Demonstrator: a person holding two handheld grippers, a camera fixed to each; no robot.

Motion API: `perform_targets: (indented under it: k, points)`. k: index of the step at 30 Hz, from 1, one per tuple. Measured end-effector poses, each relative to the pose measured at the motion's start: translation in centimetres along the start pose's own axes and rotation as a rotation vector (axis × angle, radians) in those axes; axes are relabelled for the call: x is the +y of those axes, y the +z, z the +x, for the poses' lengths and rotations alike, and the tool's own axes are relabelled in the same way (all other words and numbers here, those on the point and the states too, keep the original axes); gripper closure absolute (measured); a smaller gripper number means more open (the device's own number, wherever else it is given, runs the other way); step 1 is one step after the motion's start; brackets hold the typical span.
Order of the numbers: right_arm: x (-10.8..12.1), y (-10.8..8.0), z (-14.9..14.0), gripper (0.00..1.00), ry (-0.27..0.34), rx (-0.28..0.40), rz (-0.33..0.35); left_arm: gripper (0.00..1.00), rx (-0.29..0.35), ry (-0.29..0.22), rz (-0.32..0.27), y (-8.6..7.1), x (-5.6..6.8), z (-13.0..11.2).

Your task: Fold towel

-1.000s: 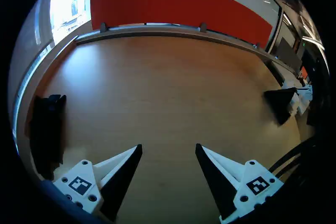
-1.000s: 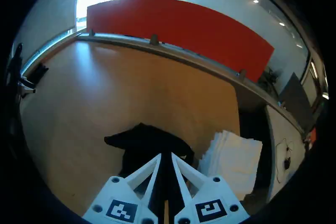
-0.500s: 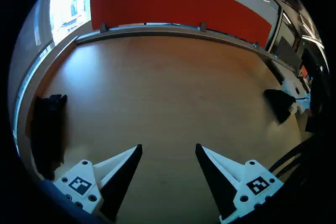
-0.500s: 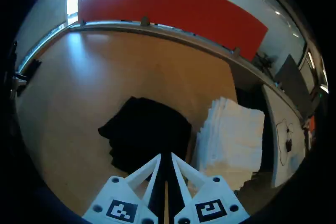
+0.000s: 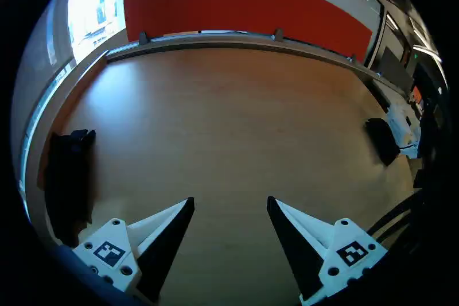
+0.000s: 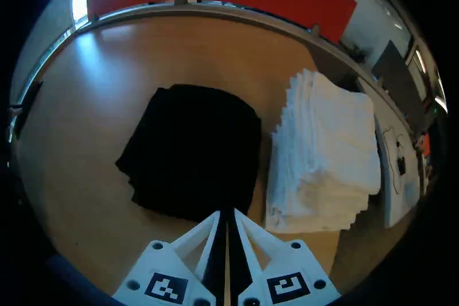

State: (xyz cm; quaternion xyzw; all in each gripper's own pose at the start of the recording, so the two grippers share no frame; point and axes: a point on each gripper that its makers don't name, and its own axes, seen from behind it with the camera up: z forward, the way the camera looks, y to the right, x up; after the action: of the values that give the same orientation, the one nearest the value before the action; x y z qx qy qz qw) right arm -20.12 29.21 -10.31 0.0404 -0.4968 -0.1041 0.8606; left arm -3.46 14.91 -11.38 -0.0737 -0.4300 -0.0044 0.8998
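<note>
- The left tool (image 5: 229,199) hovers over a bare stretch of the wooden counter (image 5: 229,105), its two fingers spread wide apart with nothing between them.
- A dark, blurred object (image 5: 69,179) sits at the counter's left edge in the left gripper view; what it is cannot be told.
- An orange partition (image 5: 246,4) runs along the counter's far side.
- The right tool (image 6: 227,213) has its fingers drawn together, nipping the near edge of the black towel (image 6: 195,145).
- The black towel lies spread on the counter, just beside a stack of white towels (image 6: 327,151) to its right.
</note>
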Motion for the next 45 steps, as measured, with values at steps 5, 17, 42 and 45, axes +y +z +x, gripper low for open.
perform_targets:
  k: [5,17,42,45]
  points:
    - [0.1,0.8,-0.6,0.98,0.025,-0.02,-0.012,0.06,-0.002,-0.005,0.003,0.0,-0.1,-0.1]
    - [0.0,1.5,-0.9,0.98,0.054,-0.037,-0.028,0.06,-0.003,-0.002,0.005,0.1,-0.2,-0.1]
    - [0.0,0.7,-0.6,0.86,0.097,0.0,-0.032,0.06,0.008,-0.001,0.007,0.1,-0.8,0.4]
    - [0.0,0.1,-0.3,0.75,0.099,0.016,-0.033,0.06,0.011,-0.001,0.007,0.1,-1.0,0.4]
